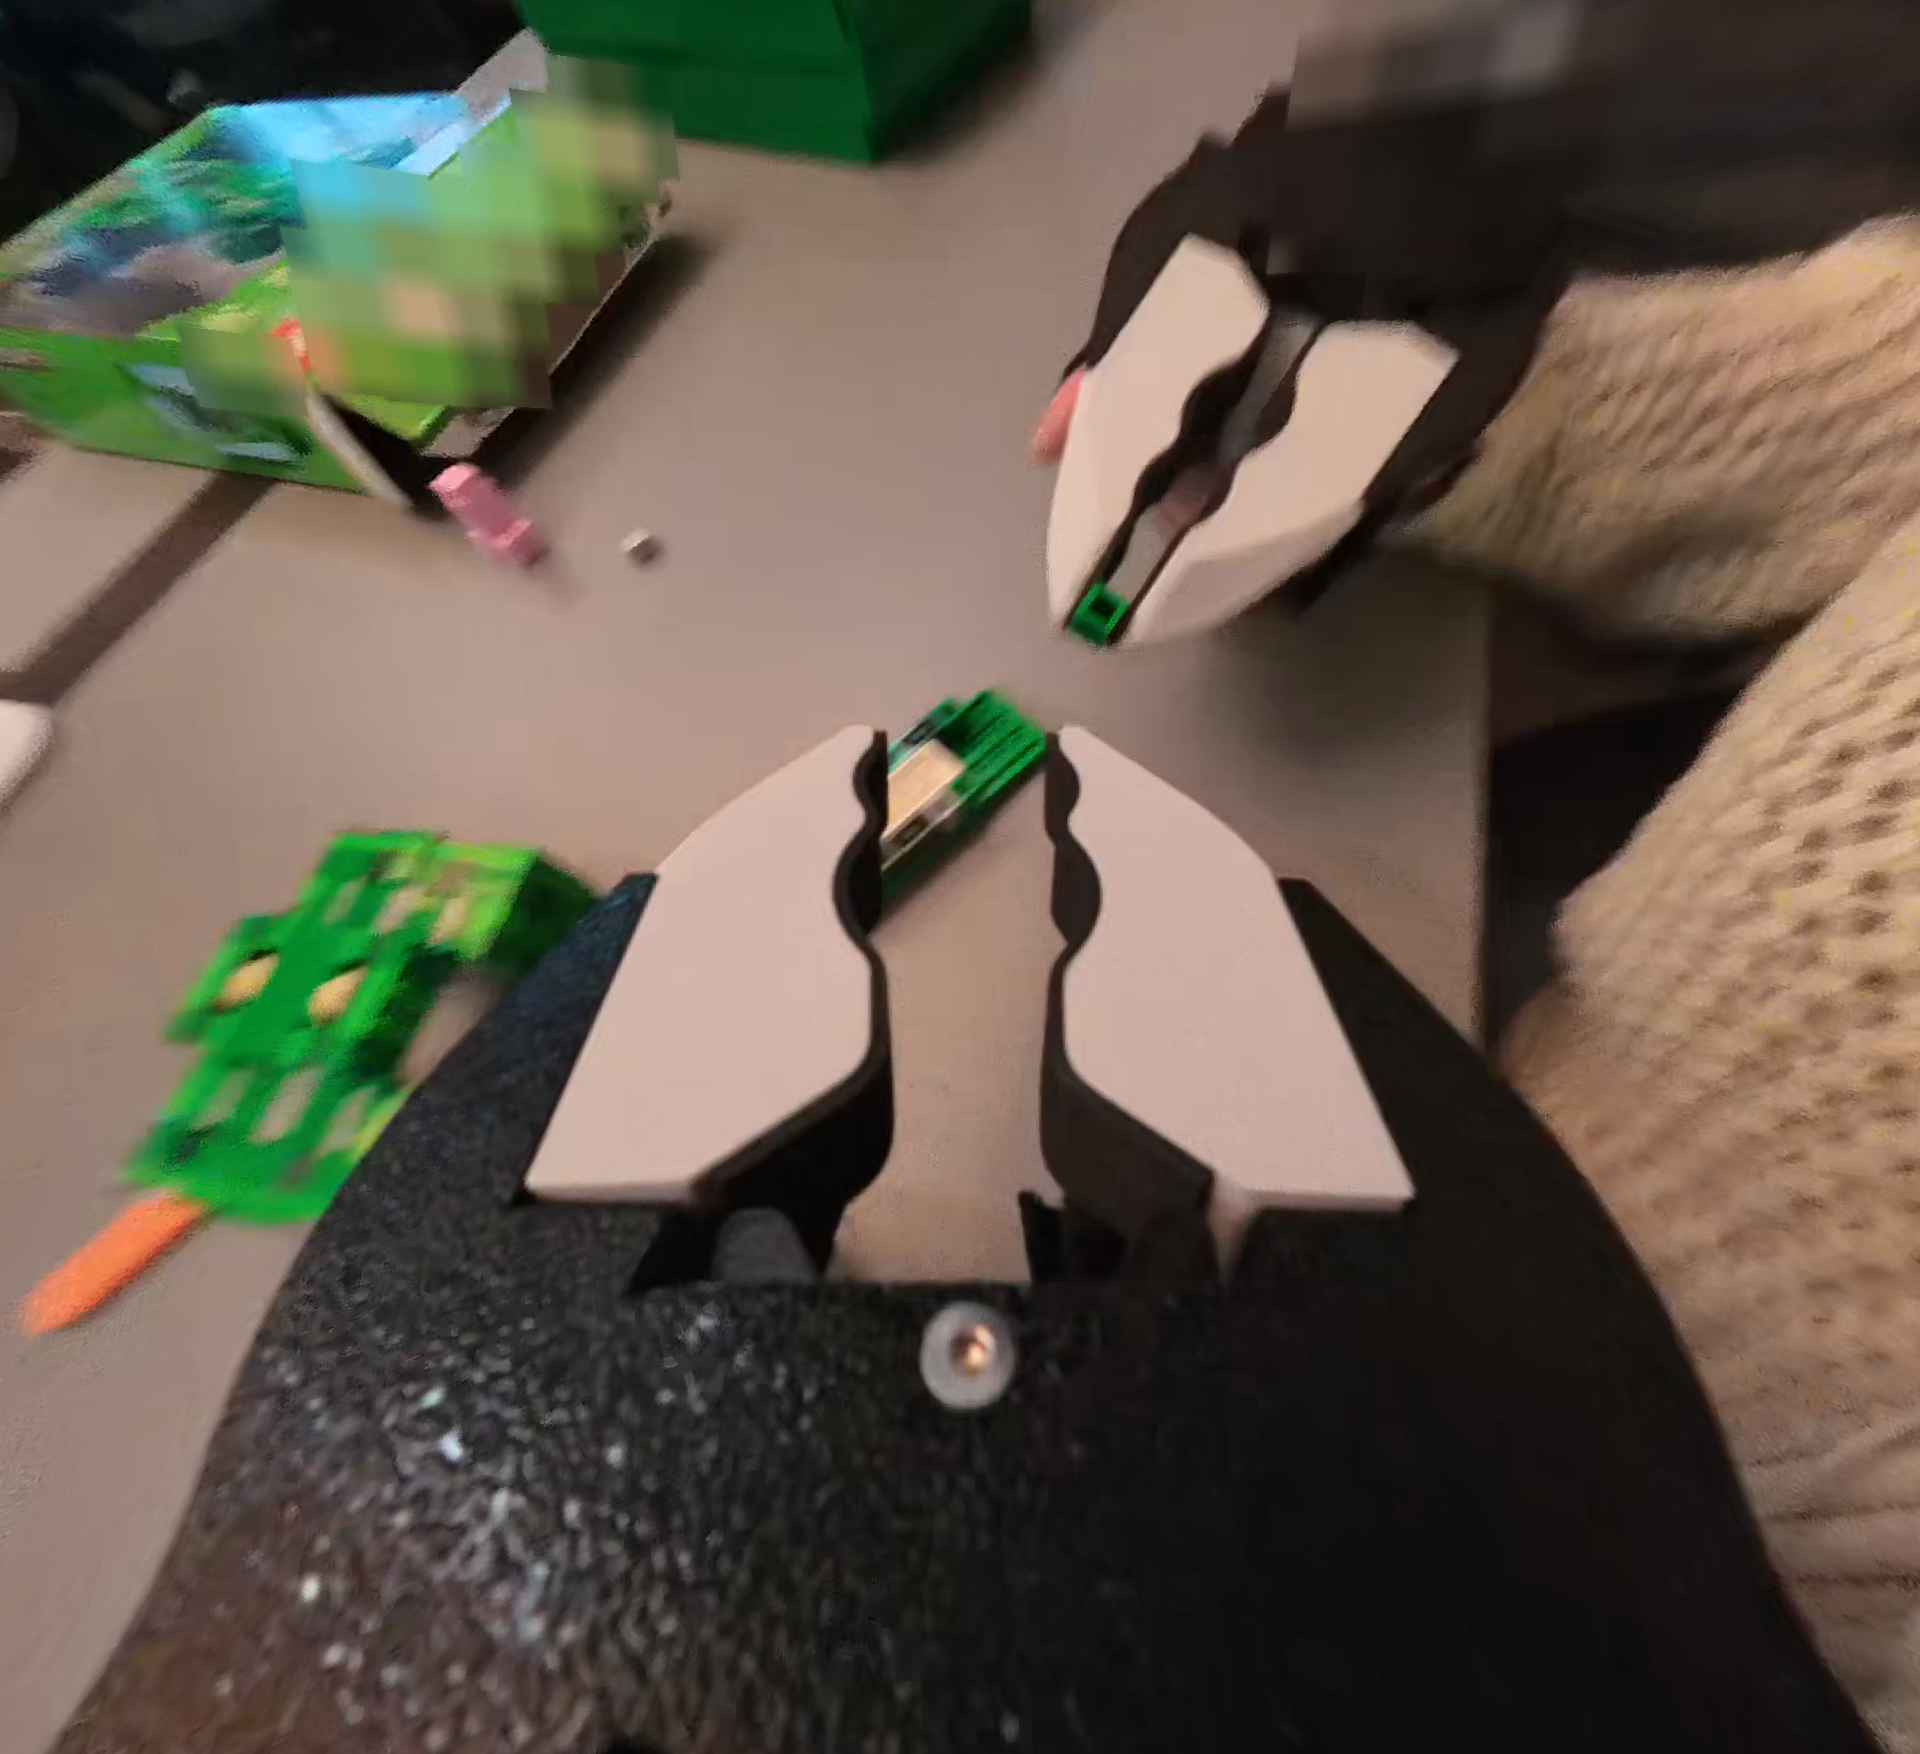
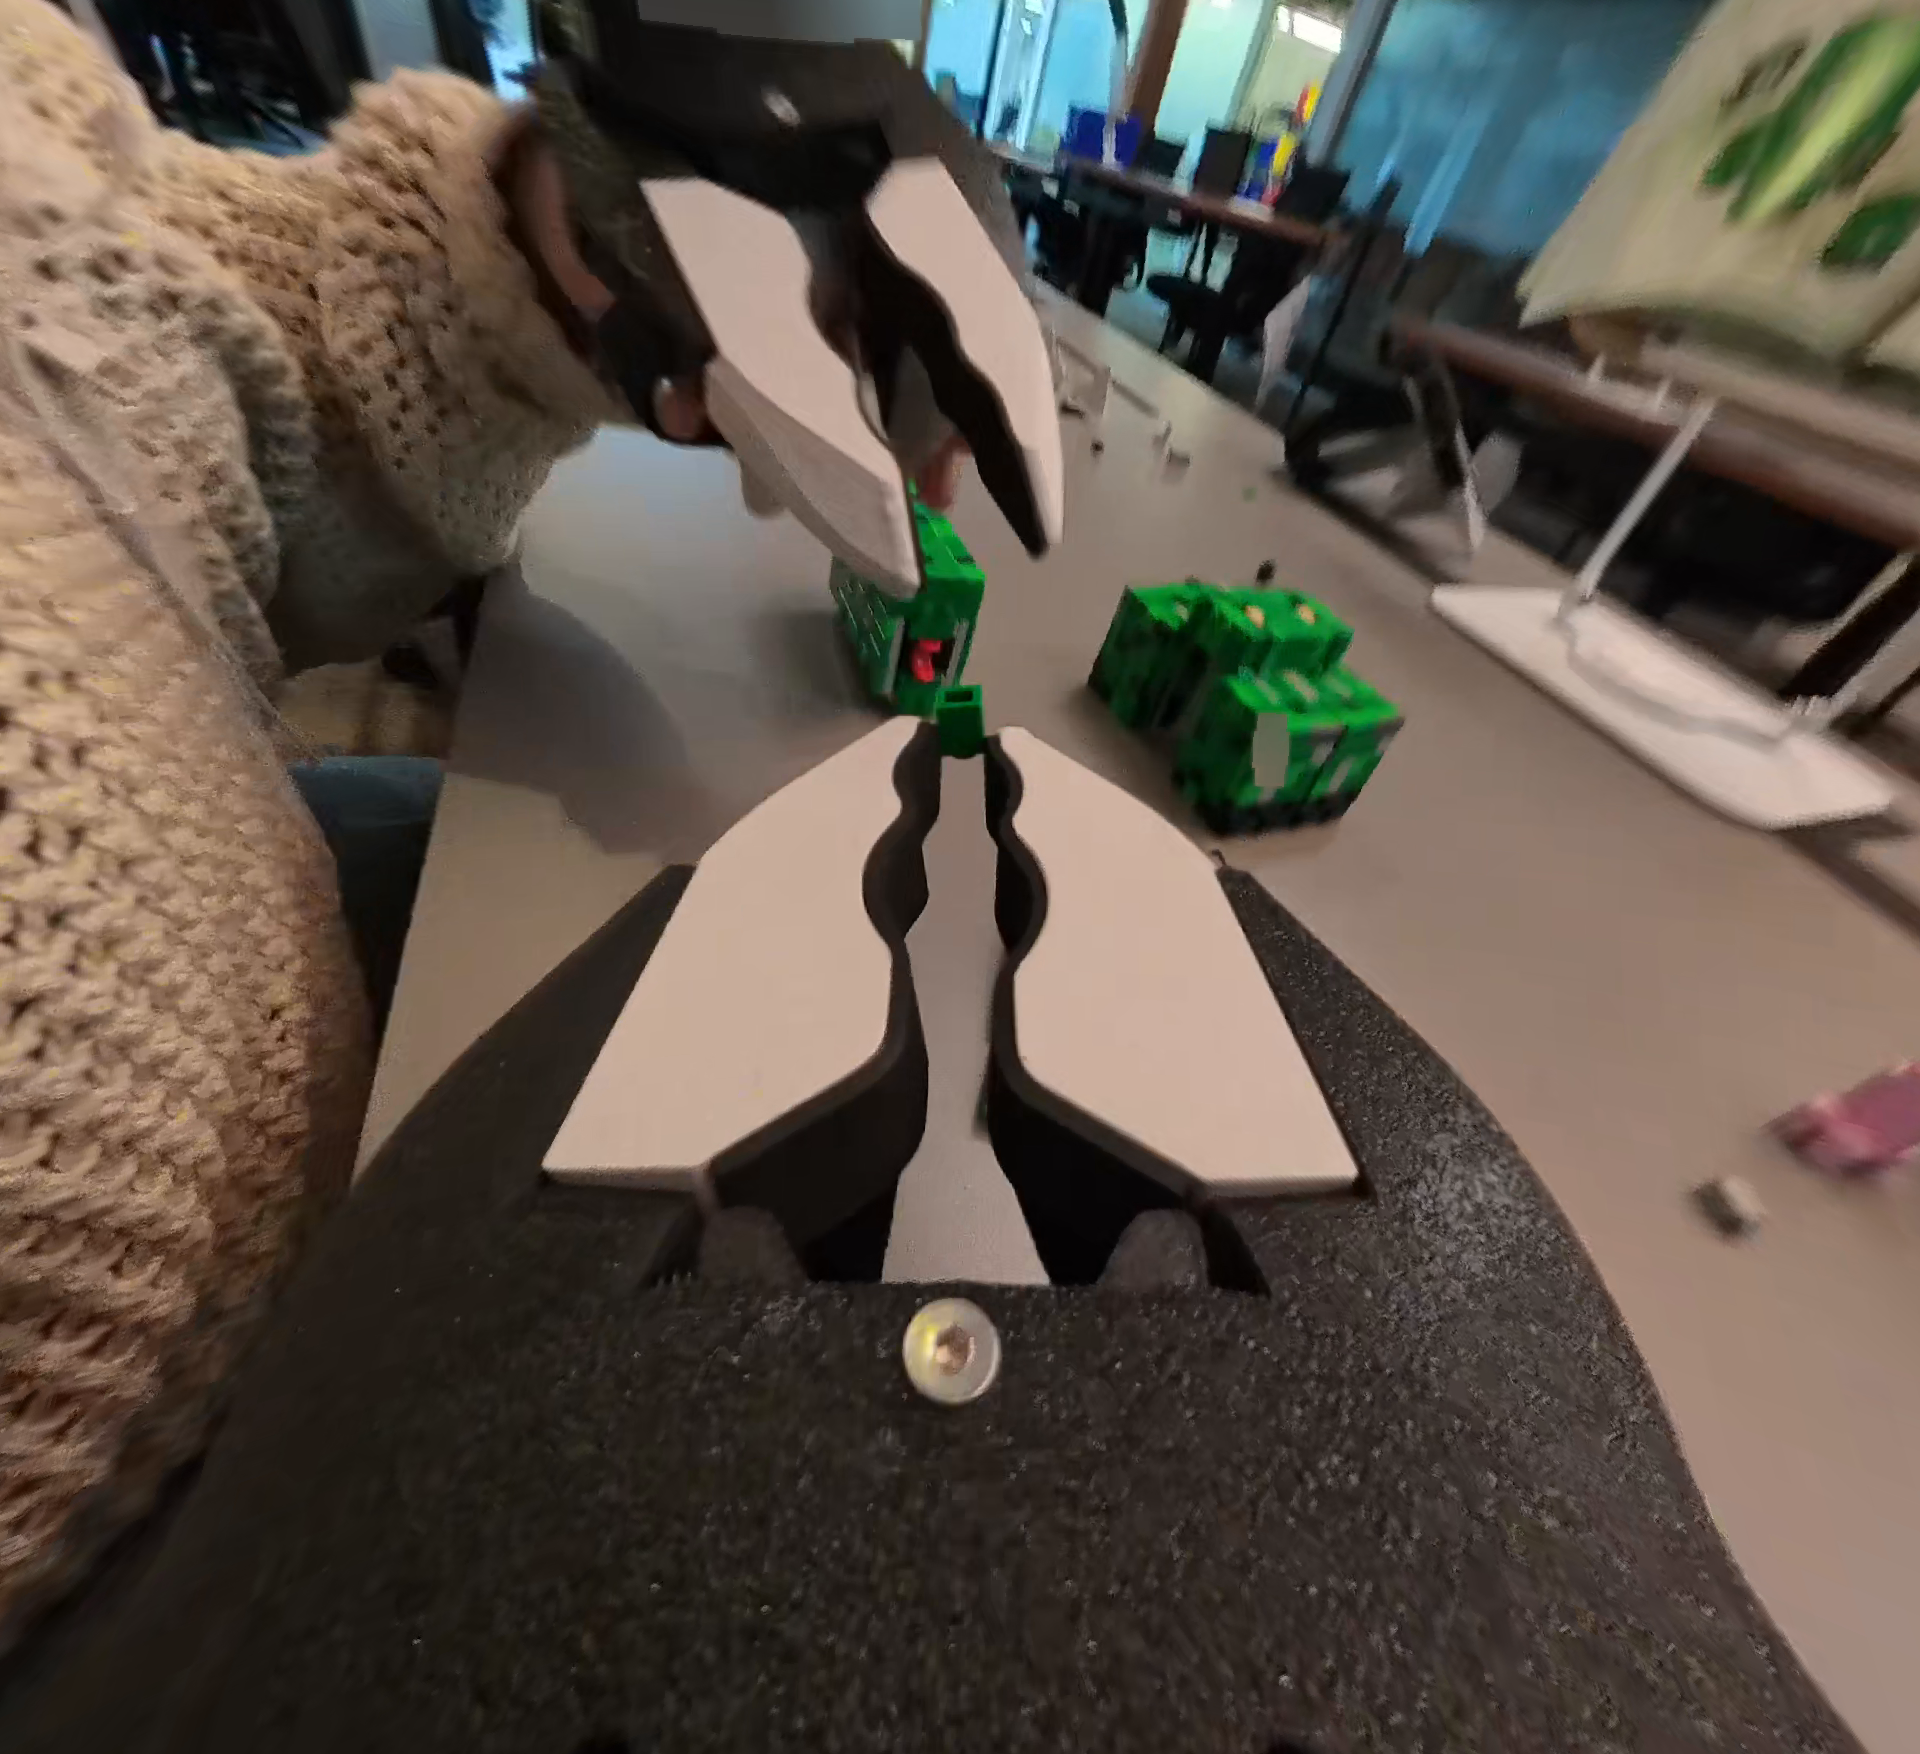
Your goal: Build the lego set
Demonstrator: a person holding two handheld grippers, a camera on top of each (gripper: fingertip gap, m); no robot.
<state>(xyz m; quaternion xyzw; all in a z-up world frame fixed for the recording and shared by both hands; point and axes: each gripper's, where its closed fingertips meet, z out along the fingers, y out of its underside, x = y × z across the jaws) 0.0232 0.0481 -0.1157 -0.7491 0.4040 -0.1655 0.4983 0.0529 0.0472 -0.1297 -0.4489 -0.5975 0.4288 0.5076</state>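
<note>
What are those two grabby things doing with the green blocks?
A person is building a Lego set on a grey table. The right hand-held gripper pinches a small green brick. The left hand-held gripper is open around a small green build. A bigger green build sits nearby.

Soft indoor light, heavy motion blur, wide-angle edge distortion.
</note>
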